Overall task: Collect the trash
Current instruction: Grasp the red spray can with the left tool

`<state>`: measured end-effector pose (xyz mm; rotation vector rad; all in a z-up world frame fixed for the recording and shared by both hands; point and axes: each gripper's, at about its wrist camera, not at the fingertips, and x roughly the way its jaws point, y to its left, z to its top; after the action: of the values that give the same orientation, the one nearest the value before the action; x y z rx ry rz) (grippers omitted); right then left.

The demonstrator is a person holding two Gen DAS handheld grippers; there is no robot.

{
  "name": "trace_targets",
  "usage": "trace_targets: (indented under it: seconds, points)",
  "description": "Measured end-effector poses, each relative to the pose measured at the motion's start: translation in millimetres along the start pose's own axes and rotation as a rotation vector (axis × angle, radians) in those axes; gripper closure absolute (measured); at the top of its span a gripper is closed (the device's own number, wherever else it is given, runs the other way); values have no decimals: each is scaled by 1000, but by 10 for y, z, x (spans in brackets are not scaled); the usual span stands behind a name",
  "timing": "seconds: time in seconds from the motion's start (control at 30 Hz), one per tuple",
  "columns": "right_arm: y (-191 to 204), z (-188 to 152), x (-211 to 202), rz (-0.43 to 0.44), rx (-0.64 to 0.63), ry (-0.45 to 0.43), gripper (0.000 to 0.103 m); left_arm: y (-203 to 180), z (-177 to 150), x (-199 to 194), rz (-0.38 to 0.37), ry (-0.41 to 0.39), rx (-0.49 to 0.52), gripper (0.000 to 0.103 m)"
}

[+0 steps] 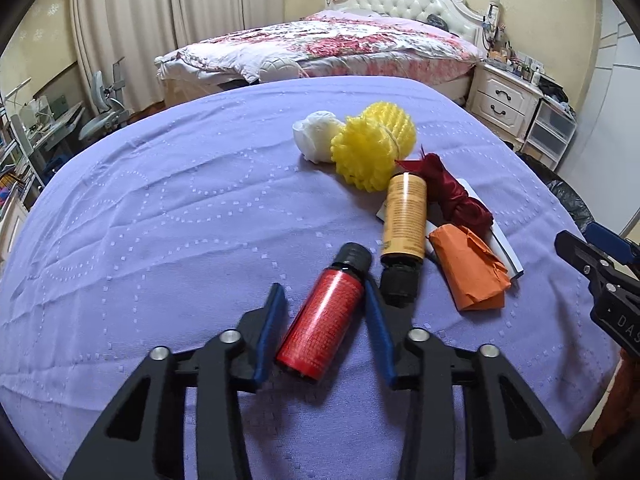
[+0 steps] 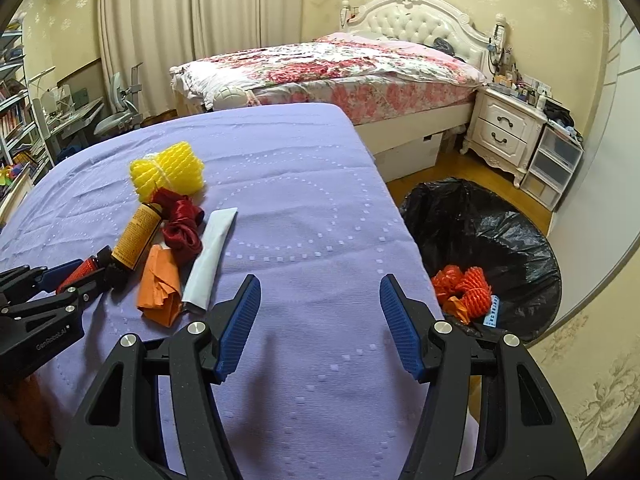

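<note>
Bottle: red bottle (image 1: 324, 312) with a black cap is lying on the purple counter (image 1: 160, 220), between the blue pads of the left tool (image 1: 326, 300).
Left tool: jaws are standing close on either side of the bottle's body; one pad (image 1: 374, 312) is looking to be touching it, the other (image 1: 270, 320) is showing a sliver of cloth beside it, so a firm clench is not certain.
Right tool: right tool (image 2: 320, 320) is hanging released over bare cloth near the counter's edge, nothing between its pads.
Handling: bottle is looking small, stiff and light; its round glossy side is likely to roll or slip, so taking it across the middle of the label, square to its length, is seeming best.
Other trash: yellow foam net (image 1: 372, 144), white wad (image 1: 314, 136), tan bottle (image 1: 404, 216), dark red ribbon (image 1: 456, 196), orange paper (image 1: 472, 268) and a pale flat tube (image 2: 212, 252) are lying in a cluster just beyond; the soft pieces are likely to crush easily.
Bin: black-lined bin (image 2: 520, 240) is standing on the floor beside the counter, already holding orange netting (image 2: 468, 288).
Hidden: tan bottle's black cap end is partly lying behind a pad; the flat tube is mostly covered in the left view; whether either bottle is empty cannot be told.
</note>
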<state>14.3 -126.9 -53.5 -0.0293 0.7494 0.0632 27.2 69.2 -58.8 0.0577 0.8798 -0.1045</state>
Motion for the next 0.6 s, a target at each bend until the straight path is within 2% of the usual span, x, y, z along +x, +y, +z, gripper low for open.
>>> trace_targets:
  seconds: [0.1, 0.27, 0.6]
  points:
    - [81, 13, -4, 12, -14, -2, 42, 20, -10, -14, -9, -8, -6, 78]
    - [265, 35, -34, 41, -53, -9, 43, 138, -18, -76, 8, -36, -45, 78]
    - [785, 116, -54, 140, -151, -16, 43, 613, -30, -262, 141, -105, -110, 78]
